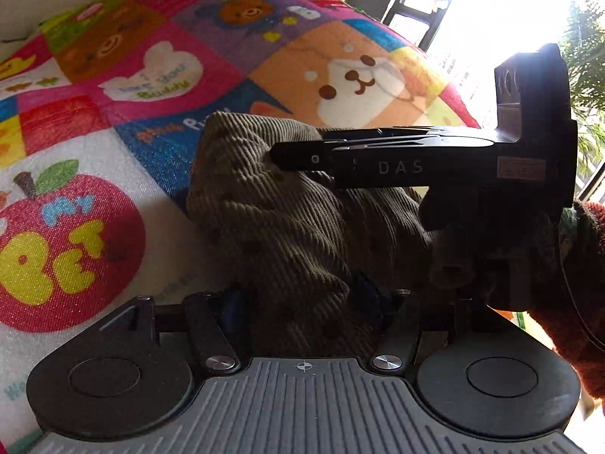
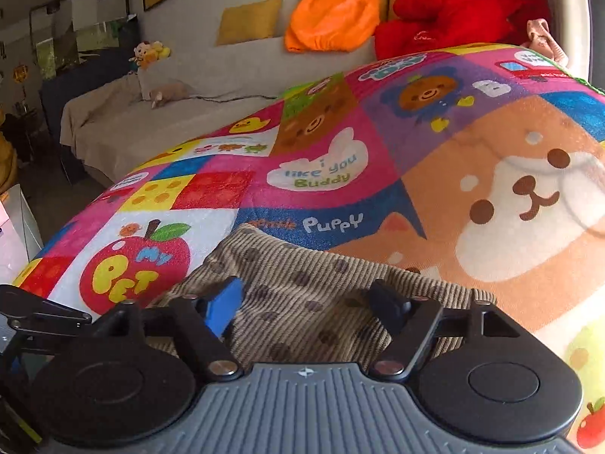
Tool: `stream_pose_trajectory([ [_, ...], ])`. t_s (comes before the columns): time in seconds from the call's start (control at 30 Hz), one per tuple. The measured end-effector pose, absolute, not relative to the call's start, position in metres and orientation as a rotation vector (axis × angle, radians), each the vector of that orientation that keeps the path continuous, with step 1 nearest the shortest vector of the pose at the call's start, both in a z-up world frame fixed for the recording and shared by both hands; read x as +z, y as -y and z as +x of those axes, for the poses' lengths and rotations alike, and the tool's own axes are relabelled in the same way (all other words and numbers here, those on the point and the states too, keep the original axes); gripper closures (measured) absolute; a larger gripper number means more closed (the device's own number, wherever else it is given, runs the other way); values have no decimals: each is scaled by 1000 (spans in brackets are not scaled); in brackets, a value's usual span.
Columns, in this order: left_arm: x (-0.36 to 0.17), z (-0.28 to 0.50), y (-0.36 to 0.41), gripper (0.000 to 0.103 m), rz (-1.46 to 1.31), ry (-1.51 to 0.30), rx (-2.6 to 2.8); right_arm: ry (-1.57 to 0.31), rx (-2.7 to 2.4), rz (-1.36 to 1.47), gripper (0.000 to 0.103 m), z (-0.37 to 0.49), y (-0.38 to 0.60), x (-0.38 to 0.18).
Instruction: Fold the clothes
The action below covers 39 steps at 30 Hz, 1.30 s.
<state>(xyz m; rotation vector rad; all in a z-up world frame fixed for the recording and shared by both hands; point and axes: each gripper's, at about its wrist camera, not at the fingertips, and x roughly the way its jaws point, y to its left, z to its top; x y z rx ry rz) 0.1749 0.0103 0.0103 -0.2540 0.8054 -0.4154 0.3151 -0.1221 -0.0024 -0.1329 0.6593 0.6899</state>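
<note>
A small tan corduroy garment with brown dots lies bunched on the colourful cartoon play mat. My left gripper is open, its fingers either side of the cloth's near edge. The right gripper shows side-on in the left wrist view, its fingertips pressed into the top of the garment. In the right wrist view the garment lies between the spread fingers of my right gripper, which is open. The blue pad of the left finger shows. Part of the left gripper enters at the left edge.
The play mat covers the work surface. Behind it stands a beige sofa with an orange plush, a red plush and yellow cushions. A bright window and a plant are at the right.
</note>
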Motion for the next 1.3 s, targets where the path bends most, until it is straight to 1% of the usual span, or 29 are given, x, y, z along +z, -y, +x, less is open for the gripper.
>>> stream_pose_trajectory([
  [0.03,9,175,-11,33,-257,-808,-420,-672,687,-97,26,315,128,0],
  [0.13,7,176,-10,32,-246,-803,-429,-660,677,-77,32,301,144,10],
  [0.3,6,176,-9,30,-248,-799,-439,-653,642,-50,32,270,182,19],
  [0.33,6,176,-9,30,-249,-799,-440,-653,622,-33,32,265,191,18],
  [0.43,6,178,-15,30,-298,-801,-456,-664,530,61,24,257,223,12],
  [0.47,6,178,-20,29,-343,-801,-469,-673,491,104,22,256,235,8],
  [0.57,2,184,-34,24,-489,-804,-493,-754,411,268,22,264,269,-13],
  [0.67,-4,194,-40,23,-575,-823,-496,-789,434,326,23,267,273,-26],
  [0.7,-6,197,-40,25,-577,-827,-494,-792,460,302,25,267,267,-28],
  [0.77,-7,200,-40,32,-565,-833,-482,-821,518,280,48,271,252,-32],
  [0.8,-7,202,-40,35,-560,-833,-479,-838,542,279,51,276,244,-35],
  [0.83,-4,205,-43,37,-550,-824,-474,-845,556,273,52,281,235,-36],
  [0.9,1,209,-49,42,-531,-806,-465,-840,577,238,57,291,217,-33],
  [0.97,7,217,-59,42,-507,-780,-438,-827,605,196,61,304,195,-29],
  [1.07,16,235,-79,44,-443,-724,-387,-760,653,81,67,329,155,-21],
  [1.13,19,250,-90,44,-386,-690,-352,-700,670,16,69,349,129,-18],
  [1.23,20,266,-101,44,-309,-710,-328,-682,655,-20,69,378,109,-21],
  [1.3,30,259,-108,40,-246,-695,-337,-677,649,-43,68,383,110,-22],
])
